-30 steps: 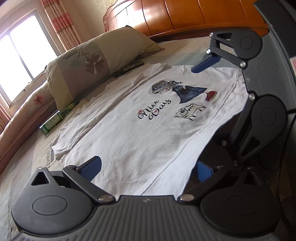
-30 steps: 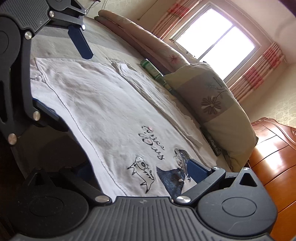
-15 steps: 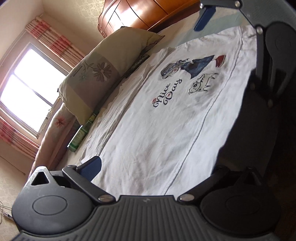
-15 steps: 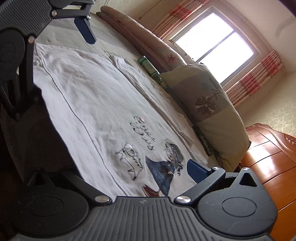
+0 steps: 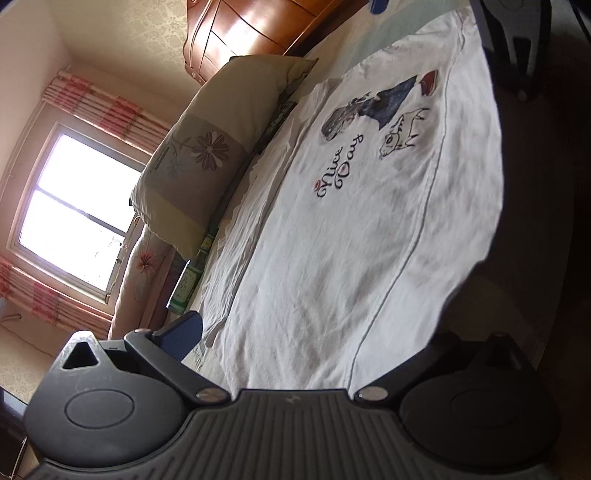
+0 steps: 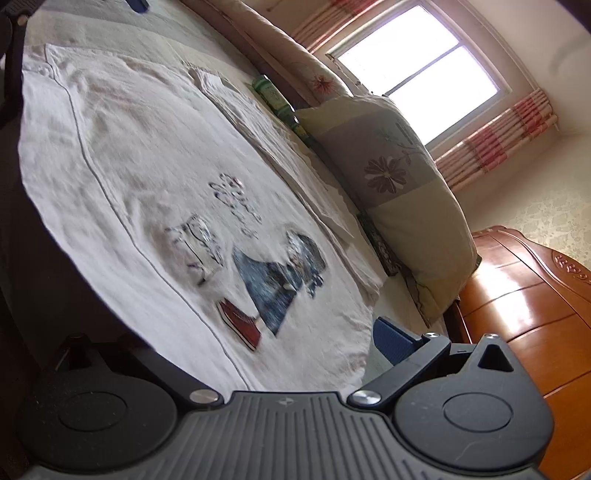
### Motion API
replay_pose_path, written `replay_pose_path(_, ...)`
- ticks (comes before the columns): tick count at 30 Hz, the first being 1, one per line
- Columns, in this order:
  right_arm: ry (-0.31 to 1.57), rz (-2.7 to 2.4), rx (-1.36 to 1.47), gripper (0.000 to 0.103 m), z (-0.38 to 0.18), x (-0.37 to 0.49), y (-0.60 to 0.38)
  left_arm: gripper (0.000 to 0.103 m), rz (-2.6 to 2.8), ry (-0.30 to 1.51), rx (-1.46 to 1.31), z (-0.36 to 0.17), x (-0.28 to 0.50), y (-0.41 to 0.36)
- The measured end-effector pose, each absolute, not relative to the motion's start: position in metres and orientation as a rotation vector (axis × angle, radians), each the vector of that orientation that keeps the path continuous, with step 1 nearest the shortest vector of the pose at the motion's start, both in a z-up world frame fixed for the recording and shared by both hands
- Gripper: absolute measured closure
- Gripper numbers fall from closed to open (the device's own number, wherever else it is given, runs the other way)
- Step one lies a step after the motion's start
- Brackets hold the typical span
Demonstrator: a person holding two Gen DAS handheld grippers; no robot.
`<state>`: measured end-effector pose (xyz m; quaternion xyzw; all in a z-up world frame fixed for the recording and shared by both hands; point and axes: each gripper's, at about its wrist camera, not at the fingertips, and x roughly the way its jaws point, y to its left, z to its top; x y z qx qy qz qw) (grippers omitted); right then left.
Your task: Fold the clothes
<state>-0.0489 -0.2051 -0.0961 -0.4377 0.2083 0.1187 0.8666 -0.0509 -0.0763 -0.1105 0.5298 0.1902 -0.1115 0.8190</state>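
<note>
A white T-shirt [image 5: 369, 229] printed "Nice Day" is seen spread on the bed [image 6: 110, 33], its near edge lifted and draped over the lower finger of each pair of tongs. The left tongs [image 5: 295, 354] and right tongs [image 6: 266, 354] are each seen apart around that edge; whether cloth is pinched cannot be told. A floral pillow [image 5: 207, 158] lies beside the shirt.

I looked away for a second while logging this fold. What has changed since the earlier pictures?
Both grippers, the left gripper and the right gripper, have lifted the near edge of the white T-shirt and tilted it up, each holding an end. The far sleeve, the pillow and the green box stayed put.
</note>
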Motion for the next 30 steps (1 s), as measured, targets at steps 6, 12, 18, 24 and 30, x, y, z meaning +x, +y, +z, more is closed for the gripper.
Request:
replay_pose_path(6,0.429,0.231,-0.946,0.000,-0.098,-0.046,-0.213,0.000,-0.171,0.413,1.183,-0.116,-0.044,-0.065)
replay_pose_path(12,0.379,0.169,-0.974,0.000,-0.103,-0.045,-0.213,0.000,-0.158,0.401,1.165,-0.114,-0.041,-0.064)
replay_pose_path(18,0.295,0.082,-0.991,0.000,-0.099,-0.042,-0.209,0.000,-0.119,0.376,1.144,-0.106,-0.039,-0.062)
replay_pose_path(24,0.234,0.034,-1.002,0.000,-0.090,-0.036,-0.209,0.000,-0.078,0.331,1.134,-0.089,-0.029,-0.059)
replay_pose_path(30,0.208,0.019,-1.011,0.000,-0.076,-0.018,-0.207,0.000,-0.077,0.317,1.135,-0.075,-0.007,-0.054)
